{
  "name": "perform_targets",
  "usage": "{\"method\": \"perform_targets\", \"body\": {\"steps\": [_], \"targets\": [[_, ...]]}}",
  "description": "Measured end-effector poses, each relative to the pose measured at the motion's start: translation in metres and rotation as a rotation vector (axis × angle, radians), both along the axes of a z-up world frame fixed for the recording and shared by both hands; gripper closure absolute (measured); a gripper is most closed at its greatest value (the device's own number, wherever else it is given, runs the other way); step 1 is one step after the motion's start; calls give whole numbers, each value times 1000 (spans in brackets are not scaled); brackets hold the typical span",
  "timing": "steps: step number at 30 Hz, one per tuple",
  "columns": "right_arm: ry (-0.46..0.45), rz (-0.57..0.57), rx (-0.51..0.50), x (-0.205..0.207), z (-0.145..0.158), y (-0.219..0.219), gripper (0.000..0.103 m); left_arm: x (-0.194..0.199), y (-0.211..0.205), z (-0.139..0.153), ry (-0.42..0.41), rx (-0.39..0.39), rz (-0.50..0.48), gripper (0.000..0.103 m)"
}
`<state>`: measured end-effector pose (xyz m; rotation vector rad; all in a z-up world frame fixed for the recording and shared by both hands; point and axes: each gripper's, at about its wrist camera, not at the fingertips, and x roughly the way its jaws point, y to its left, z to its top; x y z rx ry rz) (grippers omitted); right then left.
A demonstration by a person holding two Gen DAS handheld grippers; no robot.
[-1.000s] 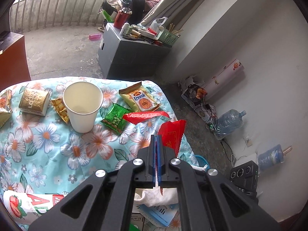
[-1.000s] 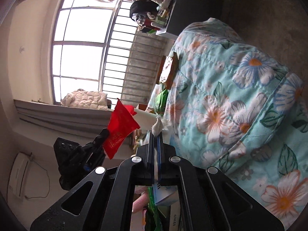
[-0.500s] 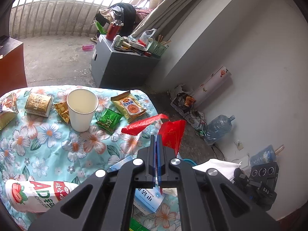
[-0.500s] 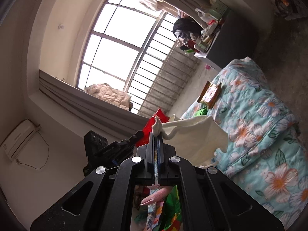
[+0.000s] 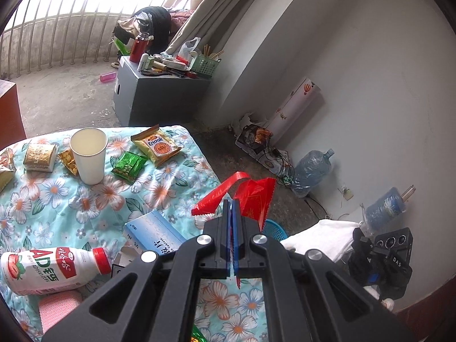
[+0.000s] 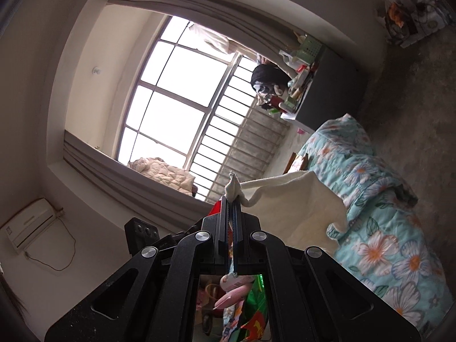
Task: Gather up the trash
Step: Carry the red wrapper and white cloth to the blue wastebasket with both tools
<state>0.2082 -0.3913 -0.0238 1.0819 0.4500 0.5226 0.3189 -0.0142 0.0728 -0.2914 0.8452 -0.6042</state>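
Note:
My left gripper [image 5: 231, 203] is shut on a red wrapper [image 5: 253, 196] and holds it above the right edge of the floral-cloth table [image 5: 57, 199]. My right gripper [image 6: 231, 199] is shut on a white cloth [image 6: 296, 208] that hangs to its right; the cloth also shows in the left wrist view [image 5: 322, 239], low right, off the table. On the table lie a yellow Enaak packet [image 5: 156, 144], a green packet [image 5: 129, 166], a white paper cup [image 5: 89, 155], a milk bottle [image 5: 48, 268] and a blue box [image 5: 155, 235].
A blue basket [image 5: 273, 227] stands on the floor under the red wrapper. A grey box [image 5: 154, 91] with clutter stands beyond the table. Water bottles [image 5: 310, 168] and cables lie along the white wall. A gold packet [image 5: 40, 156] lies at the table's left.
Both grippers have lifted and drawn back from the table. The red wrapper rose with the left gripper. The white cloth came up off the table and swung out to the right.

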Motion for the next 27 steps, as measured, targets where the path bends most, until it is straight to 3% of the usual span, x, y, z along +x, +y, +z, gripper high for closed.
{"method": "perform_targets", "body": {"steps": [11, 27], "targets": [[-37, -35, 53, -16, -4, -29, 102, -9, -32, 8, -10, 37, -5, 103], [-59, -132, 108, -35, -18, -77, 102, -11, -117, 0, -22, 72, -94, 103]]}}
